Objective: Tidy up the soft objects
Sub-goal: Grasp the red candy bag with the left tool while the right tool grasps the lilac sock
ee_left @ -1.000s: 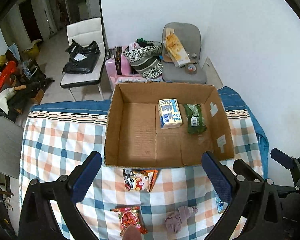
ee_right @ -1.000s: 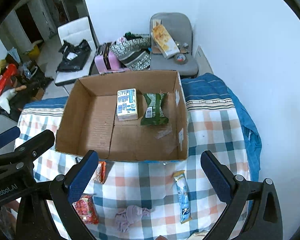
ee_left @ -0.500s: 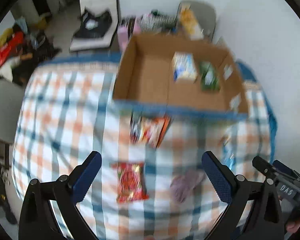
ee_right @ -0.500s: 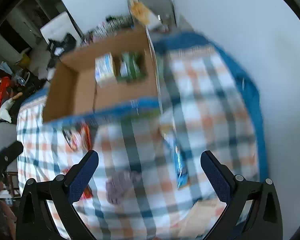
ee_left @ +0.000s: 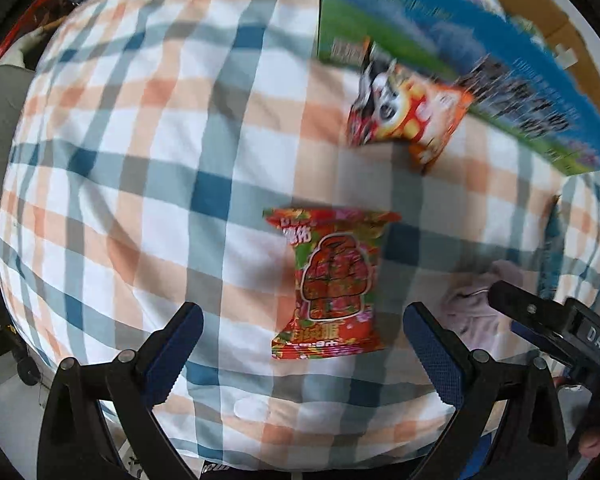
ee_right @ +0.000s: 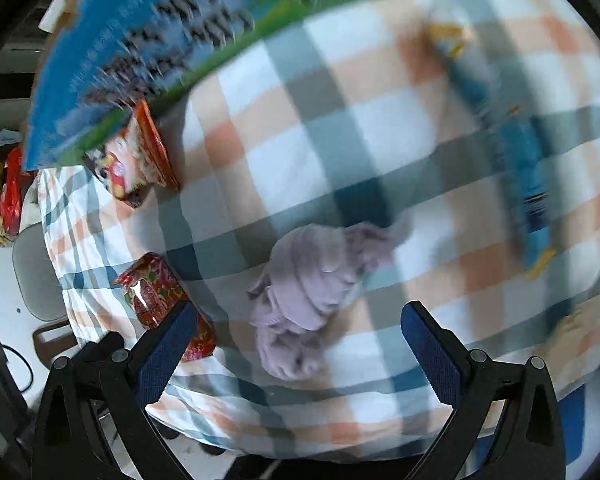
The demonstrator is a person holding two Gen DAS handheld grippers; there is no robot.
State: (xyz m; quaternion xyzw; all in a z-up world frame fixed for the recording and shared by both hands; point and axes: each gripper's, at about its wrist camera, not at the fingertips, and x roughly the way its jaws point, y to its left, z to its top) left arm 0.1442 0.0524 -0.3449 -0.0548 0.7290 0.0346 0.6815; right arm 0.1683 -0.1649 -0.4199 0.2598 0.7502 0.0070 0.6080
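A red snack packet [ee_left: 332, 284] lies on the checked cloth, just ahead of my open, empty left gripper [ee_left: 300, 344]. A crumpled lilac cloth [ee_right: 316, 276] lies just ahead of my open, empty right gripper [ee_right: 300, 340]; it also shows in the left wrist view [ee_left: 472, 304]. The red packet shows at the left in the right wrist view [ee_right: 160, 300]. An orange cartoon snack bag [ee_left: 404, 116] leans against the cardboard box [ee_left: 460, 40]. A blue stick packet [ee_right: 516, 152] lies to the right.
The box's blue and green printed outer wall [ee_right: 172, 36] stands close ahead. The table's front edge is near both grippers. The right gripper's body [ee_left: 560, 332] shows at the right of the left wrist view. A grey chair [ee_right: 36, 276] stands beyond the table's left edge.
Both grippers have dropped and come close to the table. The left one now hangs over the red packet, the right one over the lilac cloth. Both stay open.
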